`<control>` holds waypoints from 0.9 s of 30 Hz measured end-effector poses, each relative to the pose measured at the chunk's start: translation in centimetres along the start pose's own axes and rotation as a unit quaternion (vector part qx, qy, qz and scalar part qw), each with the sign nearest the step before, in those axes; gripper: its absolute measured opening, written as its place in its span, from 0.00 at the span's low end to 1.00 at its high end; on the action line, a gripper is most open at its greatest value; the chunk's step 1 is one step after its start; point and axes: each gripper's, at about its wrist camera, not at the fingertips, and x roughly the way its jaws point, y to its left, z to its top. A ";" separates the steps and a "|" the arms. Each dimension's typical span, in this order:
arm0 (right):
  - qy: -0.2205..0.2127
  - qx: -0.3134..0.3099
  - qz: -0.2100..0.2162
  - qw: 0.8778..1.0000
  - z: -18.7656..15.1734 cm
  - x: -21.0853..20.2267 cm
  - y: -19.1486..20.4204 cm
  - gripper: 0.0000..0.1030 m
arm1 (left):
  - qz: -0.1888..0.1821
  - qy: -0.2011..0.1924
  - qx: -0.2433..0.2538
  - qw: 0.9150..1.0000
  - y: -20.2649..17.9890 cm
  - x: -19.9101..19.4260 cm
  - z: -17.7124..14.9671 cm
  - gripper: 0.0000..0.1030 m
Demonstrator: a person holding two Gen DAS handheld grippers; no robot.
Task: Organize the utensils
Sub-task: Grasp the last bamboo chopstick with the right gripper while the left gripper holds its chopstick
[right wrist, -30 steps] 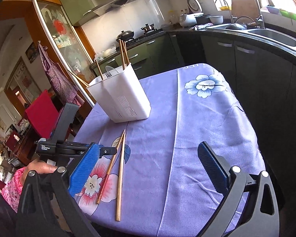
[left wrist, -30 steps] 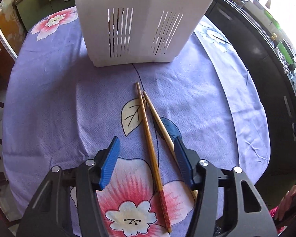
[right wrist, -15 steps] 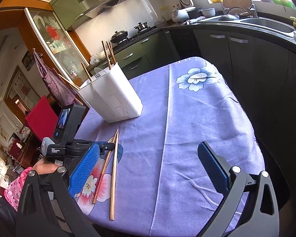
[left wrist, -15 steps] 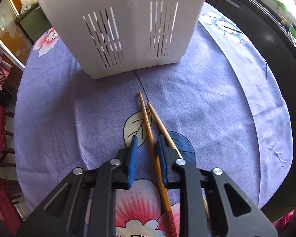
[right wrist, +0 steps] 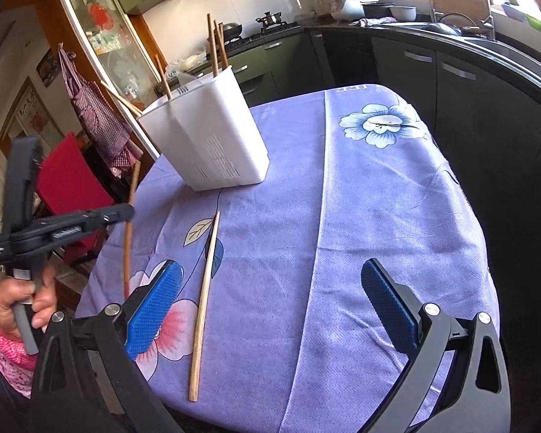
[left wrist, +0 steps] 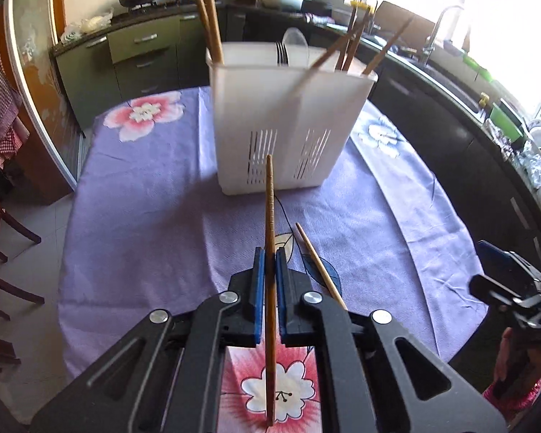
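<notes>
My left gripper point(left wrist: 269, 252) is shut on a brown chopstick point(left wrist: 269, 216), lifted off the cloth and pointing toward the white utensil holder point(left wrist: 288, 126). In the right wrist view the same chopstick point(right wrist: 130, 216) hangs in the left gripper point(right wrist: 122, 213) above the table's left edge. A second, paler chopstick point(left wrist: 319, 265) point(right wrist: 205, 299) lies flat on the purple floral tablecloth point(right wrist: 342, 234). The white utensil holder point(right wrist: 205, 137) holds several chopsticks, a fork and a spoon. My right gripper point(right wrist: 270, 303) hovers open over the near part of the table, nothing between its fingers.
Dark kitchen cabinets point(right wrist: 451, 83) and a sink counter run along the right of the table. A red chair point(right wrist: 68, 184) and a glass-door cabinet point(right wrist: 101, 43) stand to the left. A hand point(right wrist: 18, 299) in a pink sleeve grips the left tool's handle.
The left gripper closed on the brown chopstick and lifted it off the cloth, tilting up so the holder's top shows. The right gripper shifted a little, still open.
</notes>
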 end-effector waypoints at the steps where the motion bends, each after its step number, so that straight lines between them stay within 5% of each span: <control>1: 0.007 -0.009 -0.005 1.000 0.1 0.7 0.6 0.95 | -0.002 -0.014 -0.002 1.000 0.1 -1.2 -0.3 0.06; 8: 0.044 -0.090 -0.008 0.995 1.1 6.9 6.0 0.94 | -0.003 -0.095 -0.015 0.995 1.8 -6.4 -3.2 0.06; 12: 0.099 -0.128 -0.021 0.987 1.5 11.9 8.8 0.67 | 0.005 -0.115 -0.021 0.993 2.6 -7.4 -4.4 0.06; 15: 0.135 -0.128 -0.031 0.982 1.5 14.8 9.5 0.62 | 0.000 -0.121 -0.021 0.992 2.7 -7.8 -4.7 0.06; 18: 0.142 -0.124 -0.046 0.981 1.8 15.9 9.8 0.60 | -0.001 -0.124 -0.015 0.992 2.6 -7.8 -4.7 0.06; 27: 0.128 -0.143 -0.084 0.978 1.7 16.6 10.8 0.31 | -0.005 -0.121 -0.005 0.993 2.2 -7.3 -4.8 0.06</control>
